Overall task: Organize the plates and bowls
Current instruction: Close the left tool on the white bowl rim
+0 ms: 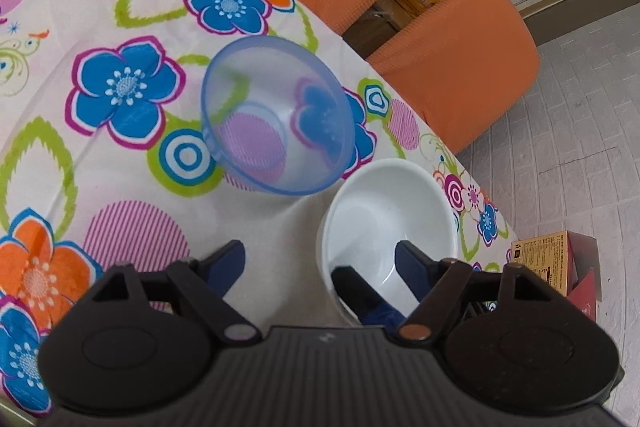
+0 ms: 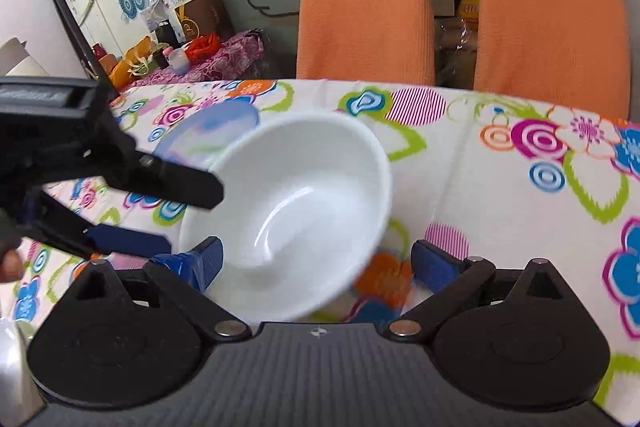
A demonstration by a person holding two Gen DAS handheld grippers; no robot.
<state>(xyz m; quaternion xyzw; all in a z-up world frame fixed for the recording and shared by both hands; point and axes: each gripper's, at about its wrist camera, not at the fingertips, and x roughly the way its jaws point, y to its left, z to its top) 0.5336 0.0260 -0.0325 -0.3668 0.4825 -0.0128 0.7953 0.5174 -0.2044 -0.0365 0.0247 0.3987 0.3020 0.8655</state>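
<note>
A white bowl (image 1: 390,215) stands near the table's right edge on the flowered tablecloth (image 1: 120,155). My left gripper (image 1: 320,265) is open and straddles the bowl's near wall, with its right finger (image 1: 412,267) inside and its left finger (image 1: 228,263) outside over the cloth. Another dark finger with a blue pad (image 1: 356,291) also shows inside the bowl. In the right wrist view the white bowl (image 2: 296,203) looks tilted and blurred between the fingers of my open right gripper (image 2: 318,261). The left gripper (image 2: 188,219) reaches its rim from the left. A translucent blue bowl (image 1: 276,115) (image 2: 208,131) lies just behind.
Two orange chair backs (image 2: 364,7) (image 2: 548,15) stand against the table's far edge. In the left wrist view the table edge (image 1: 472,167) runs close beside the white bowl, above a tiled floor with a cardboard box (image 1: 552,263). A cluttered side table (image 2: 200,59) stands at the back left.
</note>
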